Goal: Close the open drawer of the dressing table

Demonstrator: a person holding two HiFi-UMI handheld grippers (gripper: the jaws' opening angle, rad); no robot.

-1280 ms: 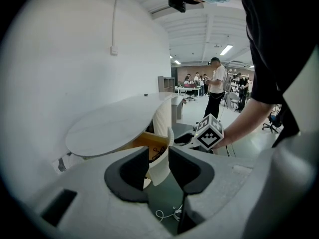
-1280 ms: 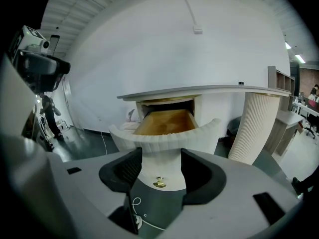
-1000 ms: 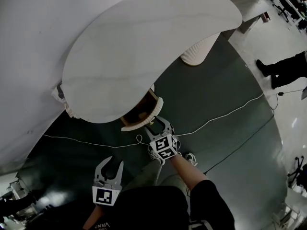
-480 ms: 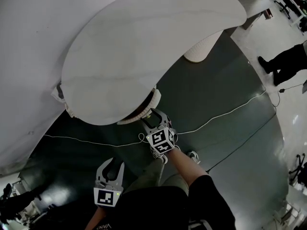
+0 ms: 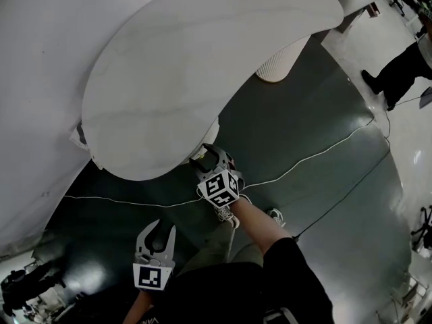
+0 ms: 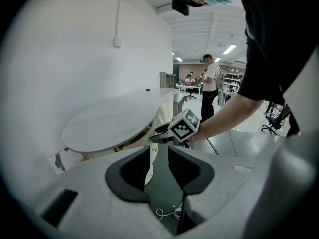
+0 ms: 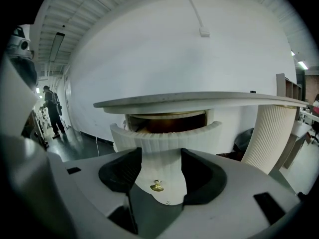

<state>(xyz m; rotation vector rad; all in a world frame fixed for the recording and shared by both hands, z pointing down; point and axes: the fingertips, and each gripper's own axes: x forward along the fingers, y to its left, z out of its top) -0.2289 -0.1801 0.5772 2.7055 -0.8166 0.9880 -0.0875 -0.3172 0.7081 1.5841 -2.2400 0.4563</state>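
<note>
The dressing table's white oval top (image 5: 202, 66) fills the upper head view. Its ribbed white drawer (image 5: 211, 133) is almost wholly under the top there. In the right gripper view the drawer front (image 7: 164, 136) stands right before the jaws, a dark gap of drawer interior above it and a small gold knob (image 7: 157, 185) low between them. My right gripper (image 5: 208, 157) (image 7: 161, 168) is open and up against the drawer front, holding nothing. My left gripper (image 5: 156, 231) (image 6: 159, 161) hangs open and empty lower left, away from the table, looking at the right gripper's marker cube (image 6: 185, 126).
A ribbed white pedestal (image 5: 280, 63) (image 7: 271, 133) carries the top's far end. A white wall runs along the left. A white cable (image 5: 317, 155) crosses the dark floor. A person (image 5: 398, 73) stands at the right, another far left (image 7: 52, 111).
The right gripper has moved forward against the drawer front, and the drawer has slid in under the top, its brown opening shrinking from view. The left gripper has hardly moved.
</note>
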